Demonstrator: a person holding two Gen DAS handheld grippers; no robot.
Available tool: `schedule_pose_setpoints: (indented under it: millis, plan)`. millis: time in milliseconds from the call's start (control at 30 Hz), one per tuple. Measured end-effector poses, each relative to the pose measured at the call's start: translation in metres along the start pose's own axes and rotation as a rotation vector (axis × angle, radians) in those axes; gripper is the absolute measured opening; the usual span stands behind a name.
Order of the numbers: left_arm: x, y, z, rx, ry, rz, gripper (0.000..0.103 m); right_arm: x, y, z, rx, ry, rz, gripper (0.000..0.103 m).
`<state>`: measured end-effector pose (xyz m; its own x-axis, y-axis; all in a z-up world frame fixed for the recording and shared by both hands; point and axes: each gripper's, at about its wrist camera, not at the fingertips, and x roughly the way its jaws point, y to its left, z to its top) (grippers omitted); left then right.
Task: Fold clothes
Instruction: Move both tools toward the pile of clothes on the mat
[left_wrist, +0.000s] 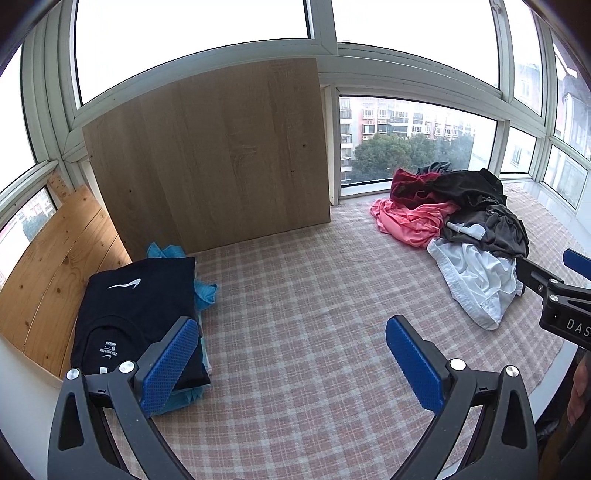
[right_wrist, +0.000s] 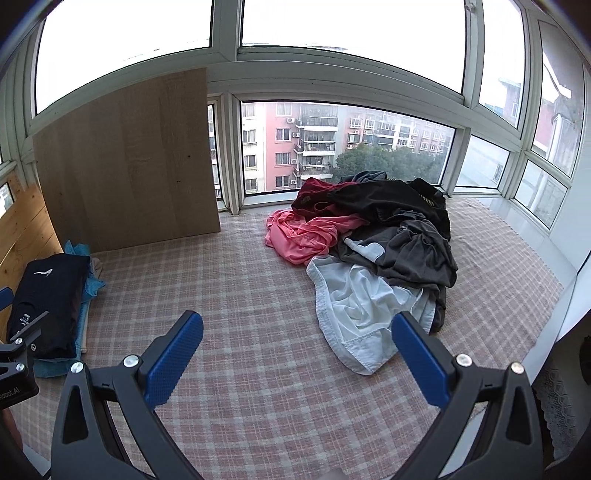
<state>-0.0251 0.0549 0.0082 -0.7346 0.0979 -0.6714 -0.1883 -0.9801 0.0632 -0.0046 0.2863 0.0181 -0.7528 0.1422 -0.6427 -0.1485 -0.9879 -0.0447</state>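
White garment (right_wrist: 354, 314) crumpled, folded navy shirt (left_wrist: 136, 314)

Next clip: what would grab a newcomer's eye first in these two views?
The heap of unfolded clothes on the right of the pink checked cloth, with a crumpled white garment at its near edge. Across on the left lies a folded dark navy shirt with a white logo. Both the left gripper and the right gripper hover open and empty.

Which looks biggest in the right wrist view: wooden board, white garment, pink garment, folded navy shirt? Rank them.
1. wooden board
2. white garment
3. pink garment, folded navy shirt: look alike, unranked.
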Motion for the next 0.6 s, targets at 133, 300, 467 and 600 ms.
schedule_pose_setpoints:
  millis: [133,300,467,600]
  plan:
    - [0.005,-0.017,0.007,0.024,-0.003,-0.020,0.102,0.003,-0.028,0.002,0.060,0.000,-0.019,0.103]
    - [0.009,-0.042,0.016,0.053,0.000,-0.037,0.102,0.013,-0.062,0.009,0.078,-0.014,-0.028,0.103]
    - [0.012,-0.071,0.025,0.065,0.002,-0.023,0.101,0.036,-0.101,0.017,0.023,-0.015,-0.060,0.103]
    - [0.018,-0.097,0.031,0.041,0.026,-0.021,0.101,0.060,-0.149,0.026,0.018,-0.012,-0.028,0.103]
